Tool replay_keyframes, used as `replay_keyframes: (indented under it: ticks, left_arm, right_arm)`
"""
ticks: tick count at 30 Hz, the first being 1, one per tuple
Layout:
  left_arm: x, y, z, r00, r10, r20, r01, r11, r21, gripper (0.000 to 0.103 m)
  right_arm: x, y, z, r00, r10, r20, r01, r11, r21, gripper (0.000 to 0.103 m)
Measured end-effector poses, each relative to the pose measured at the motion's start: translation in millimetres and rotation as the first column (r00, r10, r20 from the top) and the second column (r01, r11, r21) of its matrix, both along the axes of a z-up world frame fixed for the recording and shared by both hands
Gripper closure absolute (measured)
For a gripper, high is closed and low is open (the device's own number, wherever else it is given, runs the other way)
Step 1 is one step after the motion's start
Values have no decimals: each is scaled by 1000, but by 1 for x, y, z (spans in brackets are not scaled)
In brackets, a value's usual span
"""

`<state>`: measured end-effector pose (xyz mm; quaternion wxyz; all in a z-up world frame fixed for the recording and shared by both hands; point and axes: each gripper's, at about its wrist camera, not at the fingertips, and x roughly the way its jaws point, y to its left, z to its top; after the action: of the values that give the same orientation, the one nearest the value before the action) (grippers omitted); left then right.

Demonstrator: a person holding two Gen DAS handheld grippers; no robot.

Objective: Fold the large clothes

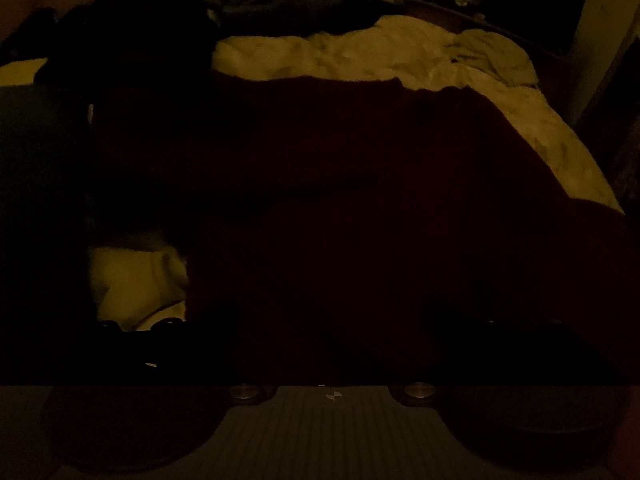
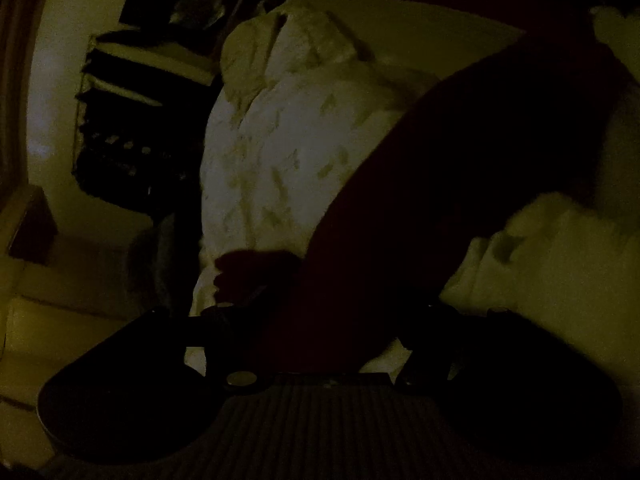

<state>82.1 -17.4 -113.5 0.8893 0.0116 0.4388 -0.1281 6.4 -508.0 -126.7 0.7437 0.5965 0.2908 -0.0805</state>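
Observation:
The room is very dim. A large dark red garment lies spread flat over a pale duvet on a bed. My left gripper sits low over the near edge of the garment with its dark fingers spread wide apart. In the right wrist view the same dark red garment runs from the upper right down between the fingers of my right gripper. The cloth fills the gap there, and the fingers are too dark to judge.
The pale patterned duvet hangs over the bed's side. A dark heap of clothes lies at the far left of the bed. Dark shelves stand against a light wall beside the bed.

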Motion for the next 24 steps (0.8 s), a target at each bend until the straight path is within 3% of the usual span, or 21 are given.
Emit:
replay_keyframes:
  ticks: [5, 13, 14, 18, 19, 20, 23, 24]
  left_arm:
    - [-3, -3, -1, 1000, -4, 3, 4, 1000, 11, 0]
    - [-6, -5, -2, 1000, -8, 11, 8, 999, 31, 0]
    - [-6, -5, -2, 1000, -9, 14, 8, 999, 33, 0]
    - [-8, -5, -3, 1000, -7, 23, 6, 1000, 28, 0]
    - [-8, -5, -3, 1000, -7, 23, 7, 1000, 29, 0]
    - [-8, -6, -3, 1000, -8, 25, 7, 999, 31, 0]
    - [-10, -5, -1, 999, -7, 32, 6, 999, 33, 0]
    - [-10, -5, 0, 999, -5, 34, 4, 1000, 30, 0]
  right_arm:
    - [-7, 3, 1, 1000, 14, -4, -14, 999, 38, 38]
    - [13, -13, -39, 986, -66, -154, 72, 997, 37, 42]
    - [14, -14, -40, 985, -95, -146, 103, 994, 45, 42]
    - [12, -9, -21, 990, -140, -30, 137, 986, -93, 44]
    - [10, -9, -19, 987, -161, 3, 160, 981, -112, 64]
    - [9, -12, -18, 984, -176, 8, 176, 977, -123, 92]
    - [-3, -17, -5, 972, -214, 99, 227, 961, -157, 92]
    - [-12, -15, 7, 958, -231, 172, 264, 943, -205, 92]
